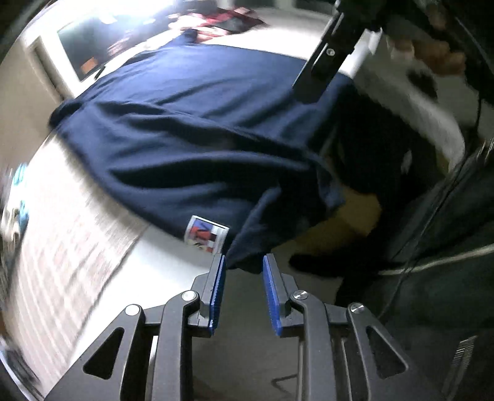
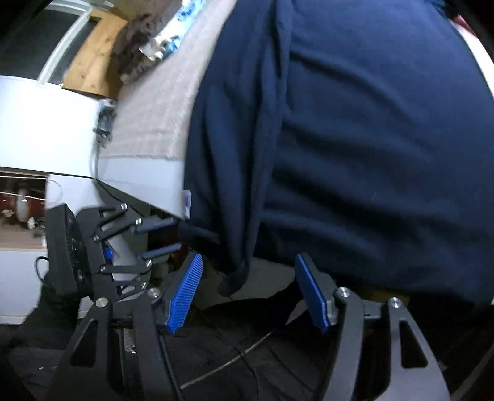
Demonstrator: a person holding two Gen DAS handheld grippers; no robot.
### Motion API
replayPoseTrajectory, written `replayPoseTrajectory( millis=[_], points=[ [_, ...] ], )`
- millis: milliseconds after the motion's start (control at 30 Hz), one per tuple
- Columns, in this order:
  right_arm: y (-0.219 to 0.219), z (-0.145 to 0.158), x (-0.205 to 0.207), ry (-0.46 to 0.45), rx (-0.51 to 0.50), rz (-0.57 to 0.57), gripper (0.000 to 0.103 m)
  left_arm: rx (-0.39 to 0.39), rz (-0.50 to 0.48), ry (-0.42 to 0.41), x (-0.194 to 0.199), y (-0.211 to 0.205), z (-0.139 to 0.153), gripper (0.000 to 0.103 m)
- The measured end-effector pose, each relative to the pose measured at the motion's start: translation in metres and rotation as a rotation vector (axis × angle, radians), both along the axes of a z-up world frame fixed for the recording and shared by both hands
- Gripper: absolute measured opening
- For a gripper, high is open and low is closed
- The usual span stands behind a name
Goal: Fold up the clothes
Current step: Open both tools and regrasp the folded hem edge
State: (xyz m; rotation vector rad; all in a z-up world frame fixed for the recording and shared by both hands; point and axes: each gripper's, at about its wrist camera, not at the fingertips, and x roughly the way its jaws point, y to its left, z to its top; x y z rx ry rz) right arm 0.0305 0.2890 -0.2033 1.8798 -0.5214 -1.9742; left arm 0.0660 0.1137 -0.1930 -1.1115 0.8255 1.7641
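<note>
A navy blue shirt (image 1: 191, 129) lies spread over the white table, its near edge hanging off the table's edge; a small red, white and blue label (image 1: 205, 234) shows near its hem. My left gripper (image 1: 244, 262) is open, its blue pads on either side of a hanging corner of the shirt. In the right wrist view the shirt (image 2: 355, 138) fills the frame. My right gripper (image 2: 247, 265) is open wide just below the drooping hem. The left gripper (image 2: 160, 237) also shows in the right wrist view, and the right gripper (image 1: 311, 83) in the left wrist view.
A beige striped cloth (image 1: 71, 234) covers the table (image 1: 173, 256) to the left. Red and dark clothes (image 1: 222, 21) lie at the far end. A grey cloth (image 2: 154, 105) and a wooden panel (image 2: 92, 55) show at the right wrist view's upper left. Cables run below.
</note>
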Motion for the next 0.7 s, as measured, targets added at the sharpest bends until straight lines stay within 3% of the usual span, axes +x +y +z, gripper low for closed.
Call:
replayPoseTrajectory(
  millis=[200,333,367,433,467,700],
  points=[
    [-0.024,-0.013,0.021,-0.011,0.03,0.011,0.062,0.029,-0.001,-0.004,0.001,0.001,-0.007,0.02],
    [-0.031,-0.029,0.02,-0.018,0.079,0.013,0.062,0.084,0.02,-0.095,0.002,-0.002,-0.007,0.002],
    [-0.031,-0.033,0.019,-0.019,0.081,0.01,0.059,0.093,0.026,-0.107,0.002,-0.003,-0.005,0.002],
    [-0.032,-0.038,0.016,-0.03,0.024,0.008,0.018,0.114,0.035,-0.13,0.005,-0.006,0.004,0.001],
    [-0.031,-0.038,0.015,-0.046,-0.002,0.01,0.005,0.123,0.04,-0.138,0.008,-0.007,0.008,0.001],
    [-0.014,0.003,0.02,0.01,-0.021,0.057,0.005,0.188,0.074,-0.194,0.031,-0.014,0.039,0.001]
  ],
)
